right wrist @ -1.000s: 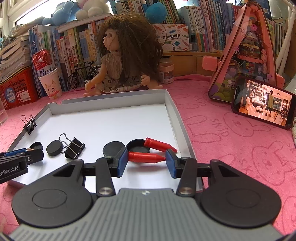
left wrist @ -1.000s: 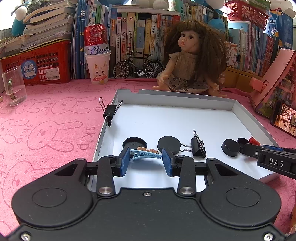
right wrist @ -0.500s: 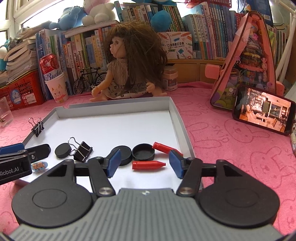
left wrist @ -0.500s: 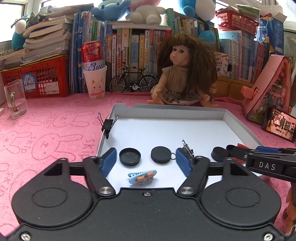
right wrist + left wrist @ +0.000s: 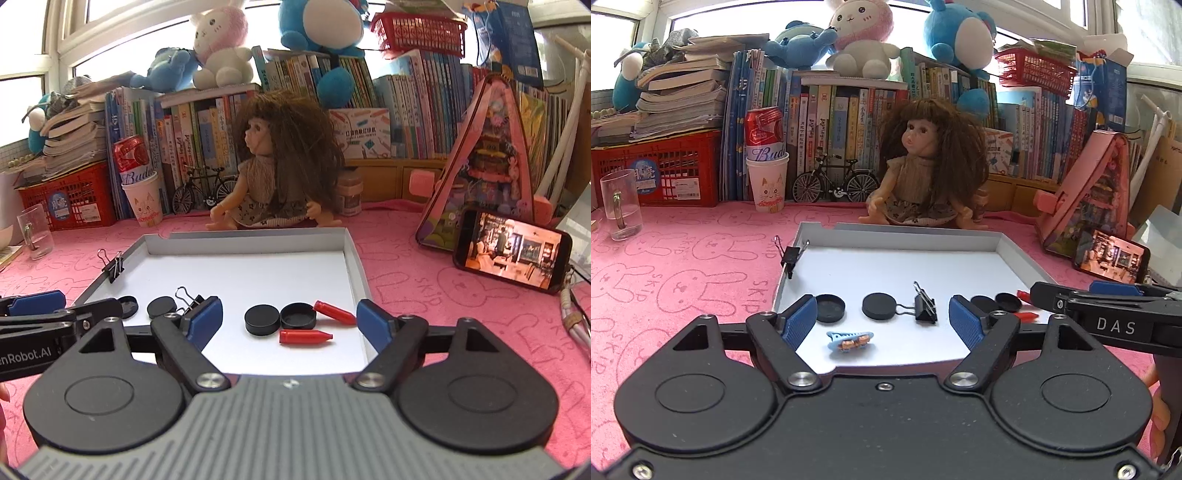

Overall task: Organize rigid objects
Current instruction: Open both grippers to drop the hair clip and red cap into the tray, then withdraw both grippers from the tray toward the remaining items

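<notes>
A shallow white tray (image 5: pixel 897 233) lies on the pink cloth. My left gripper (image 5: pixel 882 314) hovers over its near edge, jaws opening, nothing pressed between the pads. A blue hair clip (image 5: pixel 850 339) lies loose on the tray floor just below them. Beyond it lie two black caps (image 5: pixel 830 308) and a black binder clip (image 5: pixel 925 309). My right gripper (image 5: pixel 288 318) hangs over the tray's (image 5: pixel 355 254) right part, jaws also opening. One red pointed cap (image 5: pixel 306 336) lies free between its pads, a second (image 5: pixel 334 313) behind it, beside two black caps (image 5: pixel 262 319).
Another binder clip (image 5: pixel 790 255) is clamped on the tray's left rim. A doll (image 5: pixel 925 177) sits behind the tray. A paper cup with a can (image 5: pixel 767 173), a glass mug (image 5: pixel 620 206) and a red crate (image 5: pixel 668 173) stand left; a phone (image 5: pixel 511 250) and a pink toy house (image 5: pixel 487 177) stand right.
Both grippers opened and drew back and up. The left one let go of the blue hair clip, the right one let go of the red cap; both pieces now lie on the tray.
</notes>
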